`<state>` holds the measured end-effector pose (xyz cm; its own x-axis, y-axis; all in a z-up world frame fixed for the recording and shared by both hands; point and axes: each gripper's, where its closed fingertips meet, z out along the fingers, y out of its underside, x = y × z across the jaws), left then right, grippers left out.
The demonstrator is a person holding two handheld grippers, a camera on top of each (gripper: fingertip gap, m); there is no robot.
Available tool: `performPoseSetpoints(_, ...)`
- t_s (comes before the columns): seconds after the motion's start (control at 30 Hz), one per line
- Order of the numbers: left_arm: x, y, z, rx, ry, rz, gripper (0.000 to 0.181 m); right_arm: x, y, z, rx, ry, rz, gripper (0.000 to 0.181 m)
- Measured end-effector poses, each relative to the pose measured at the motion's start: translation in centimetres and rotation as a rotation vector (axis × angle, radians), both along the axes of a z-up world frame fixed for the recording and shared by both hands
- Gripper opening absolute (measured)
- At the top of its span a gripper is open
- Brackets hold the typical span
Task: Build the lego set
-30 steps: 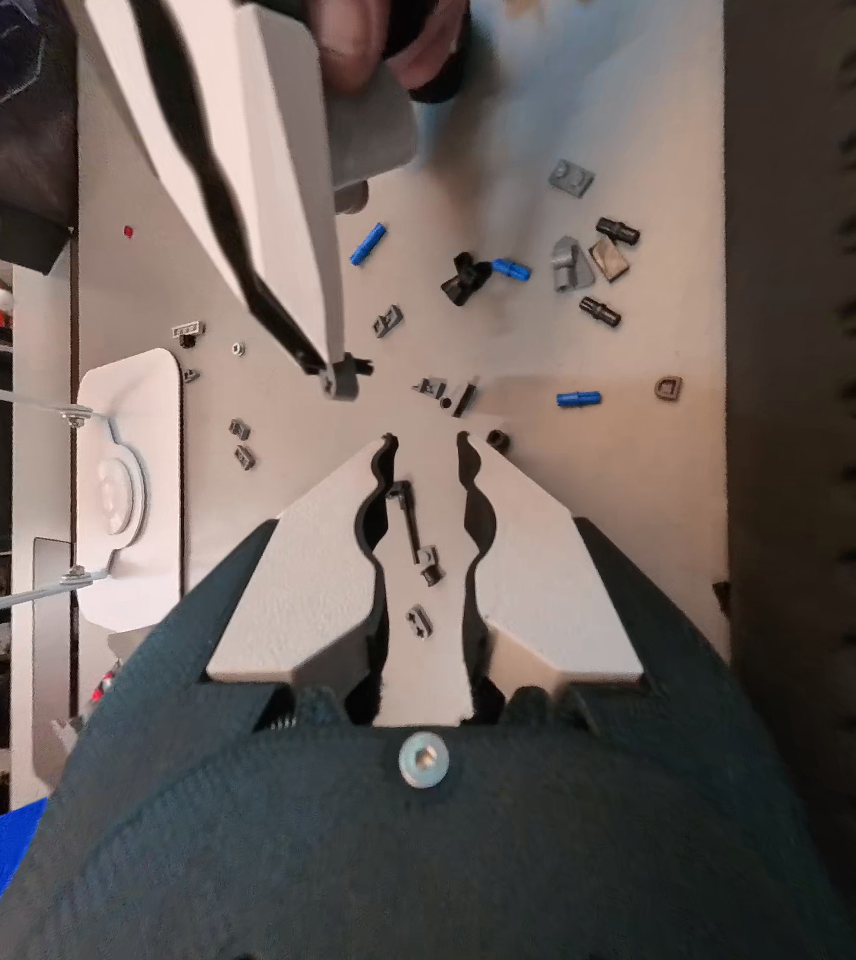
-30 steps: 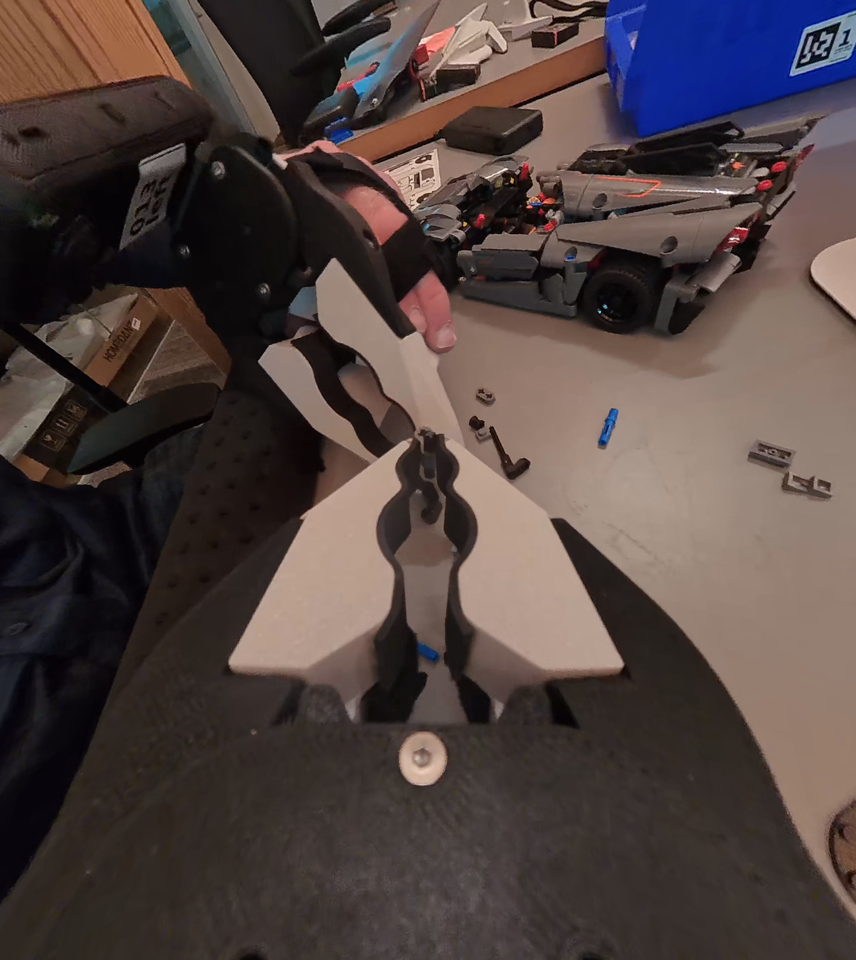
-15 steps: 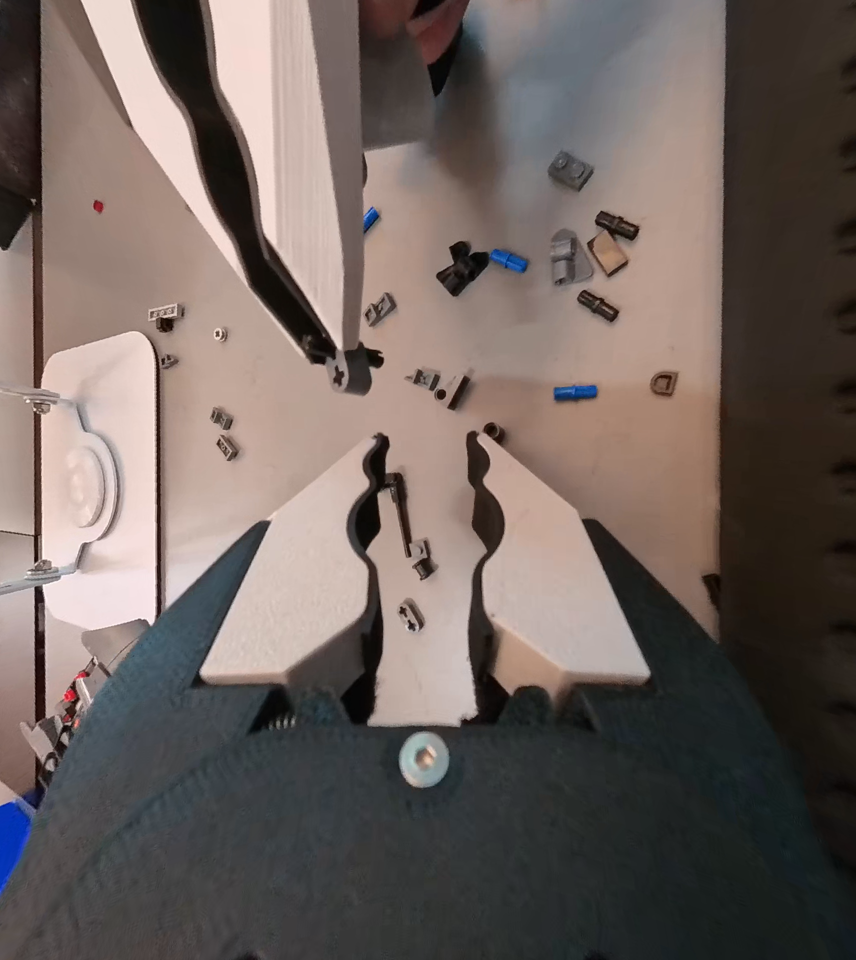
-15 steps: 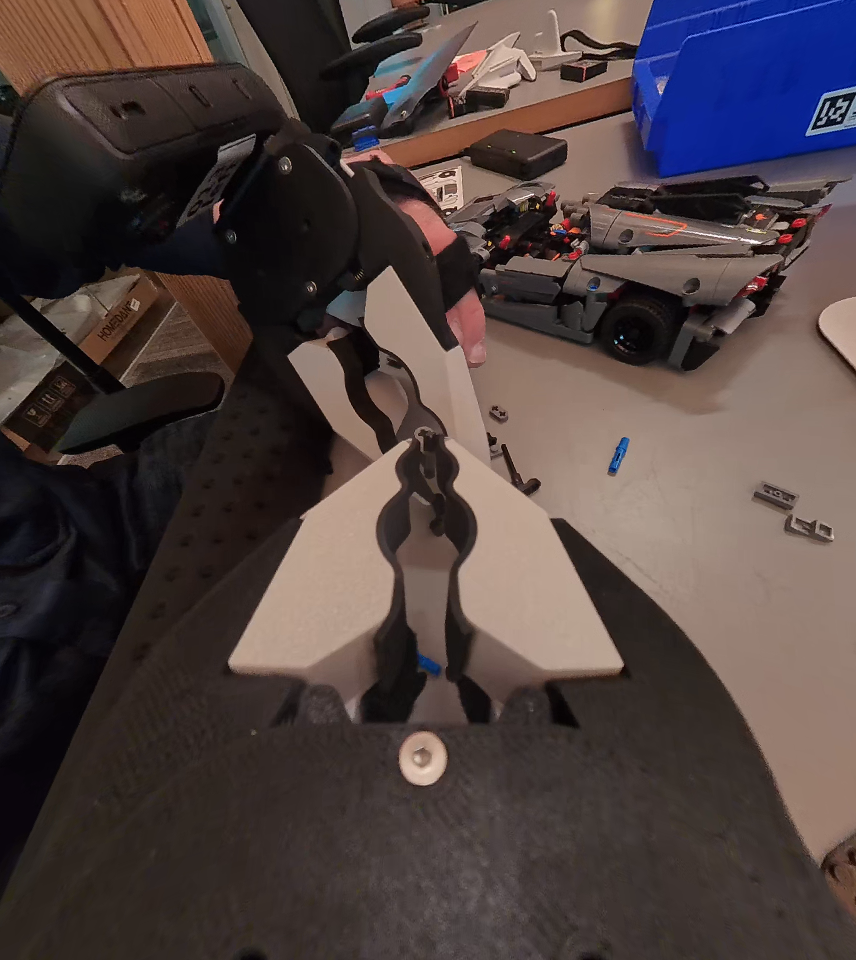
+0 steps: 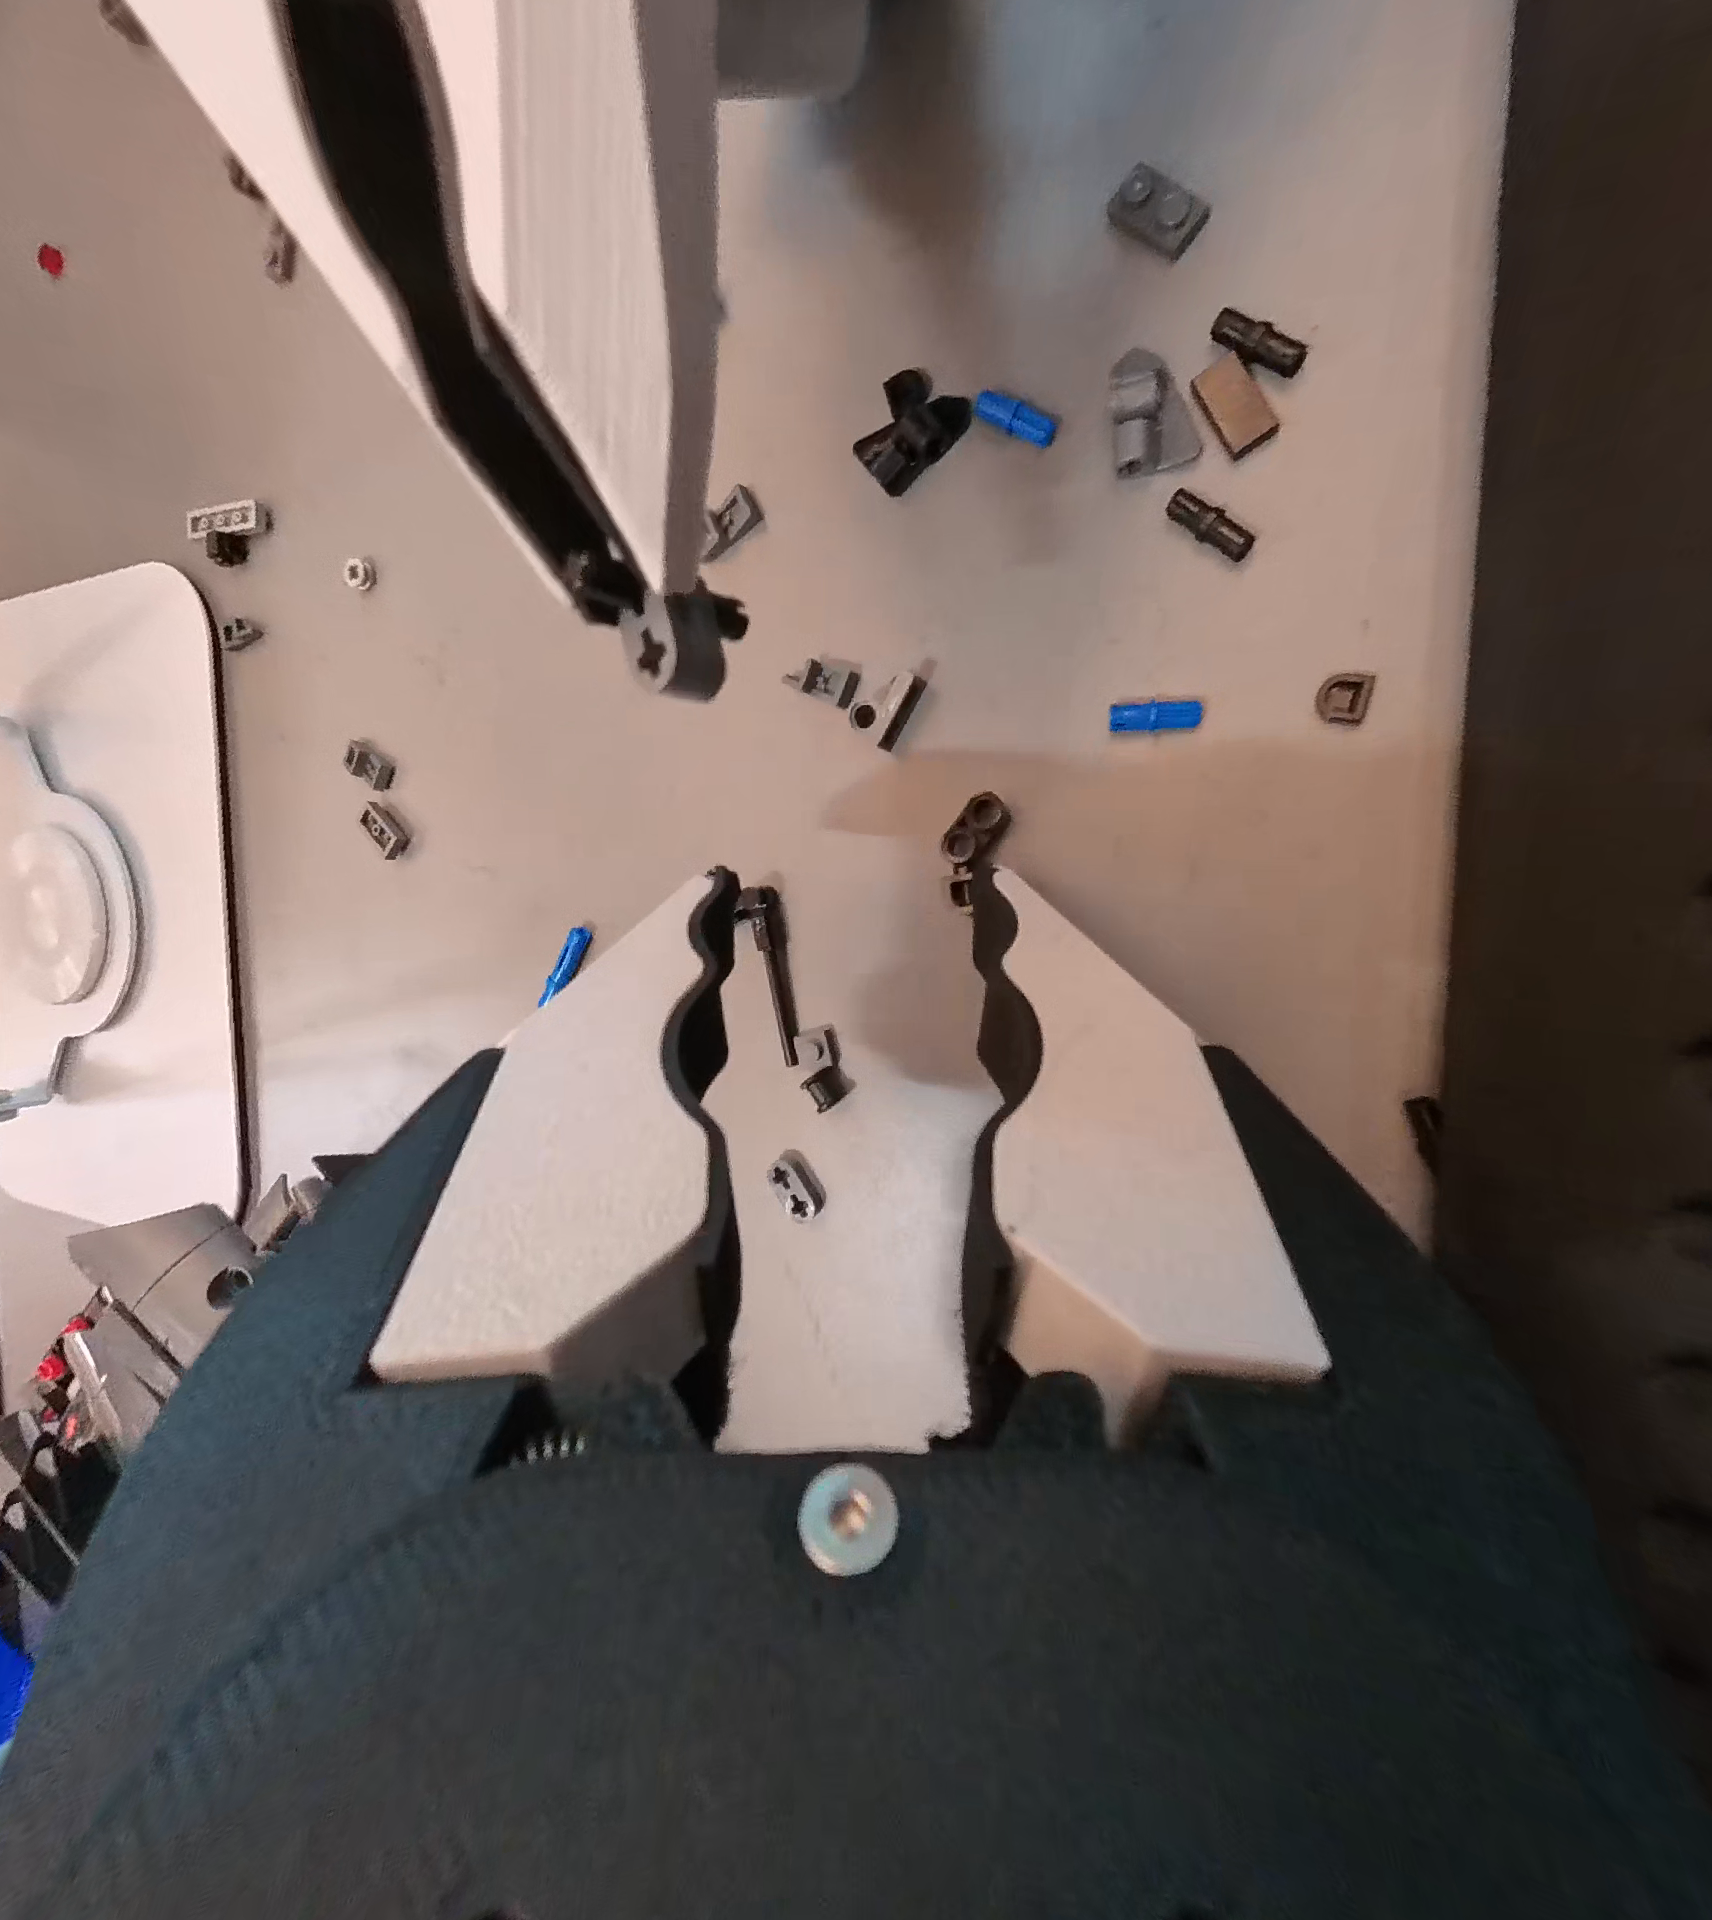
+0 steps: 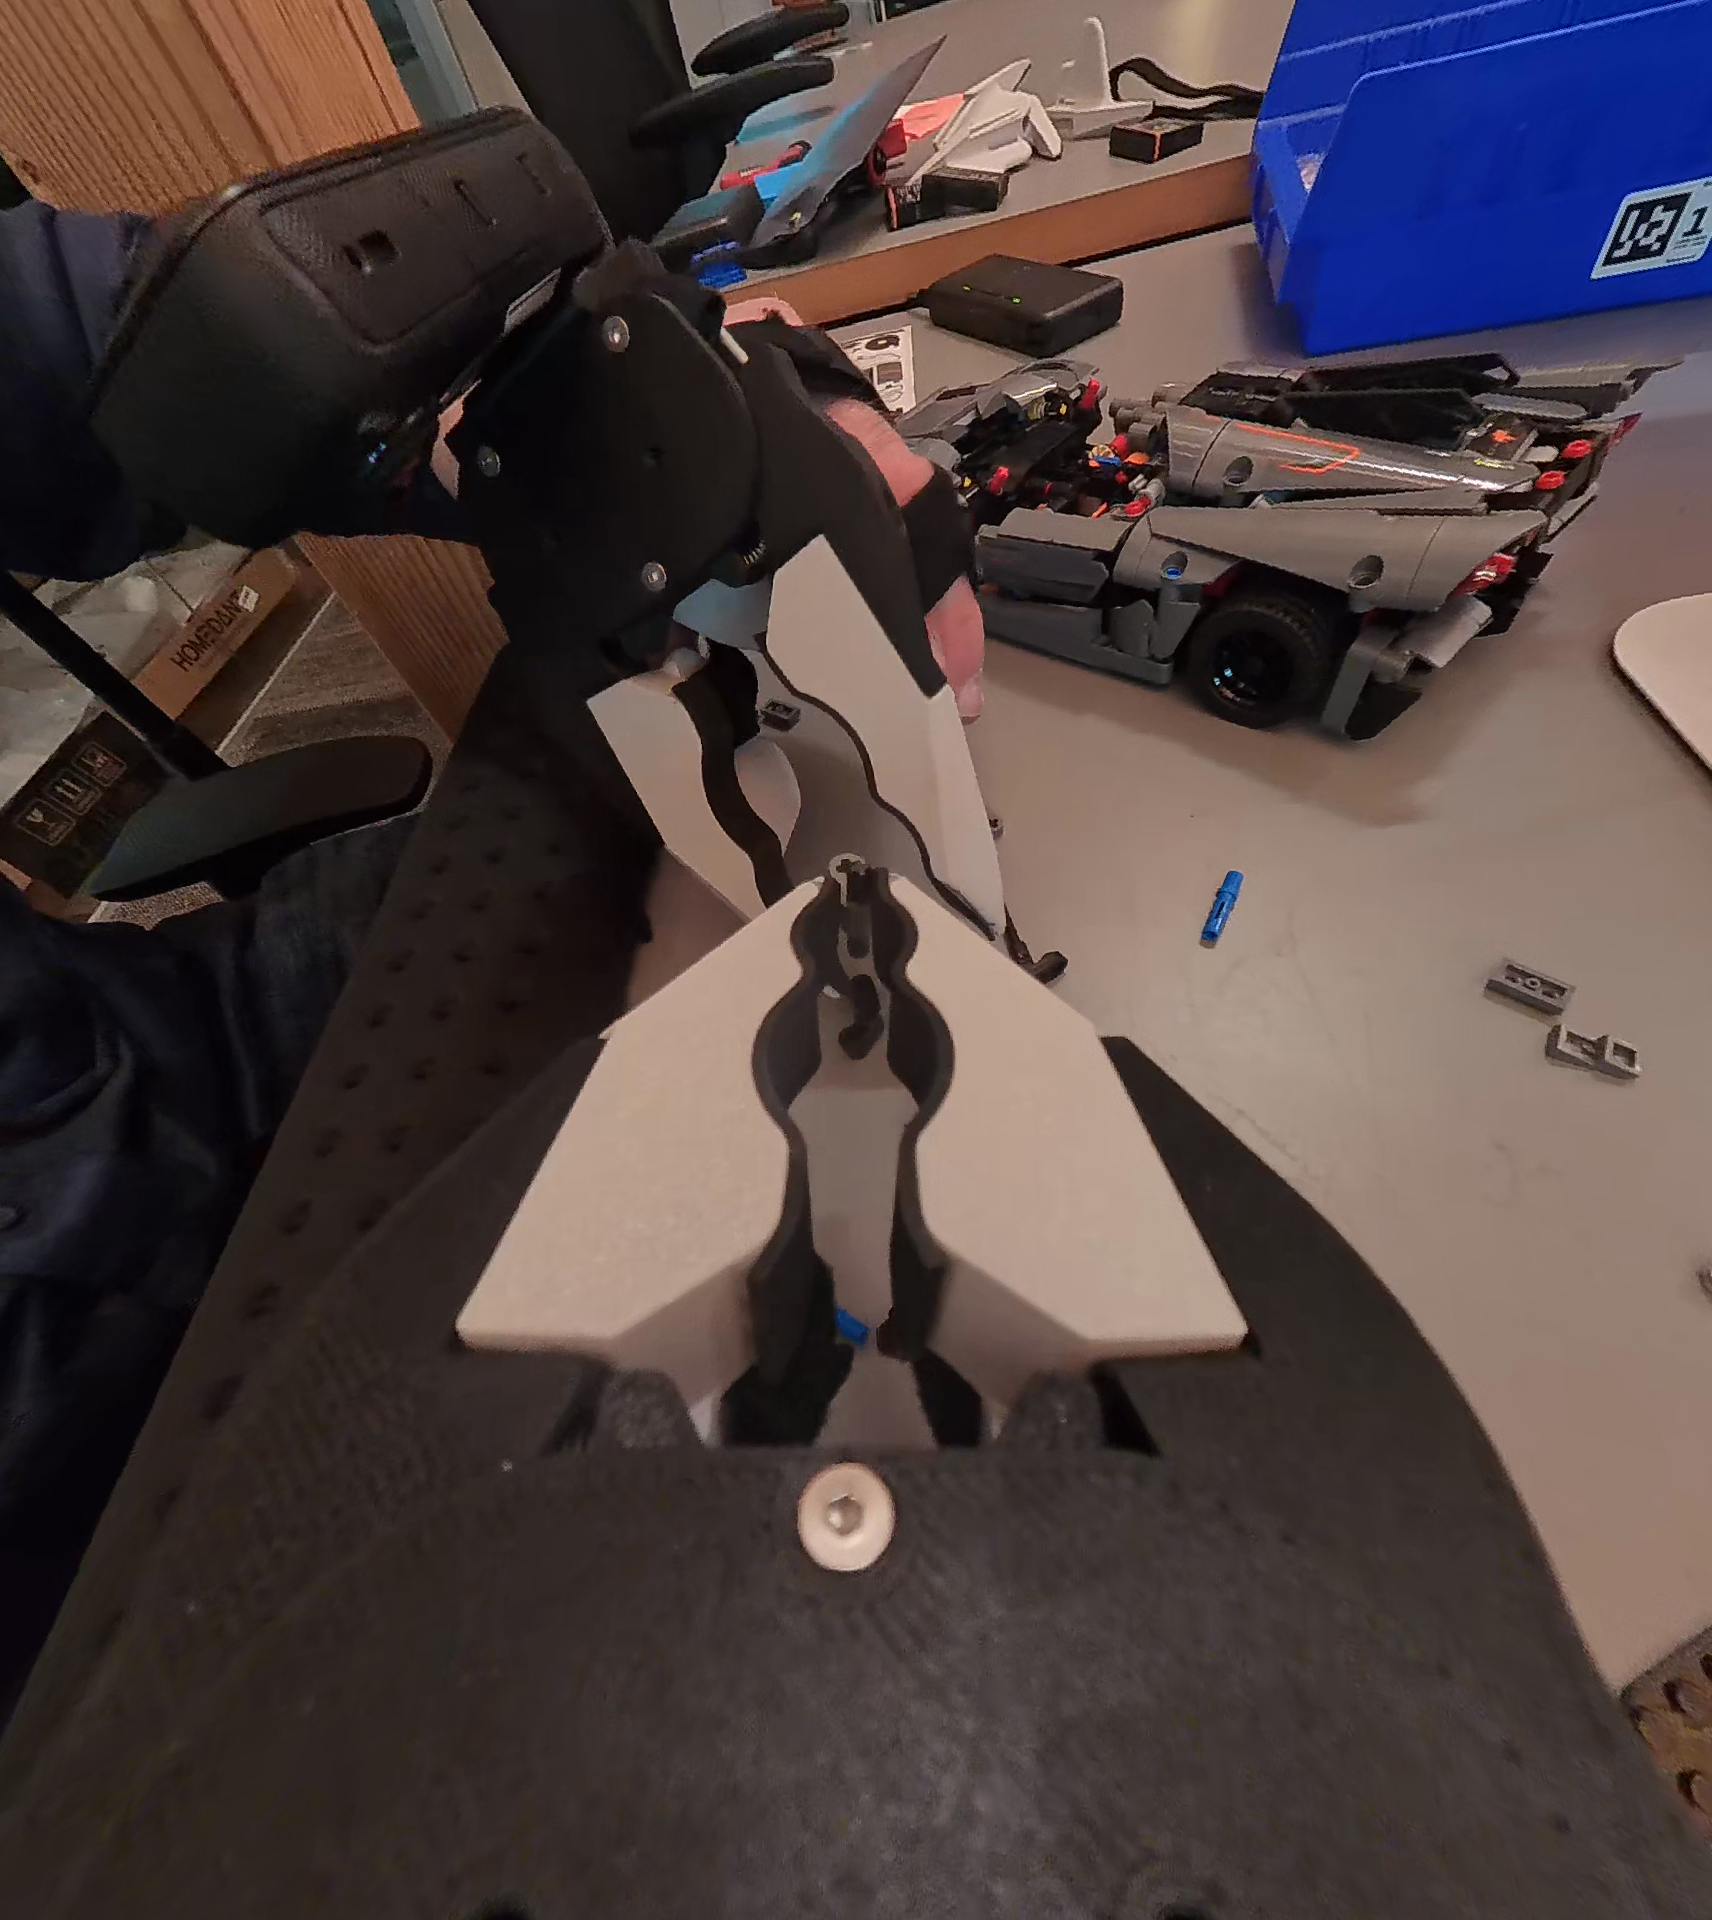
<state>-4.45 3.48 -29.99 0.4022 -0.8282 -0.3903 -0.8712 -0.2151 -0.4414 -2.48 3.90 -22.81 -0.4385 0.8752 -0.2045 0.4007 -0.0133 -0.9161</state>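
Right gripper [image 6: 857, 883]: your jaws pinch a small grey connector [image 5: 677, 649].
Left gripper [image 5: 847, 883]: jaws wide, over a black rod [image 5: 779, 982] on the tabletop [image 5: 1195, 935] at 12 o'clock.
Handling: light, stiff, slippery; take the rod mid-shaft.

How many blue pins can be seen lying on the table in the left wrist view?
3: one blue pin beside a black connector, one farther right, one half hidden behind the left gripper. More may be hidden.

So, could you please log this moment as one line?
right gripper: shut on small grey piece | left gripper: open, empty, over black rod | car: on table
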Motion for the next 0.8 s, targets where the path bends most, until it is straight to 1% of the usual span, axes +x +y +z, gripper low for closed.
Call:
performPoseSetpoints(0.2,-0.2,0.0,0.3,-0.021,-0.036,0.014,0.043,0.0,0.1,0.0,0.0,0.0,-0.003,0.003)
performPoseSetpoints(0.37,-0.5,-0.1,0.1,-0.049,-0.035,0.028,0.043,0.0,0.1,-0.2,0.005,-0.003,0.0,0.003)
performPoseSetpoints(0.47,-0.5,-0.5,-0.5,-0.113,-0.046,0.047,0.052,0.0,0.0,-0.2,0.01,-0.006,0.001,0.003)
performPoseSetpoints(0.57,-0.7,-0.6,-0.9,-0.138,-0.058,0.06,0.053,0.0,0.0,-0.3,0.011,-0.006,0.001,0.003)
performPoseSetpoints(0.8,-0.9,-0.8,-0.9,-0.157,-0.054,0.061,0.049,0.0,0.1,-0.3,0.012,-0.006,-0.001,0.003)
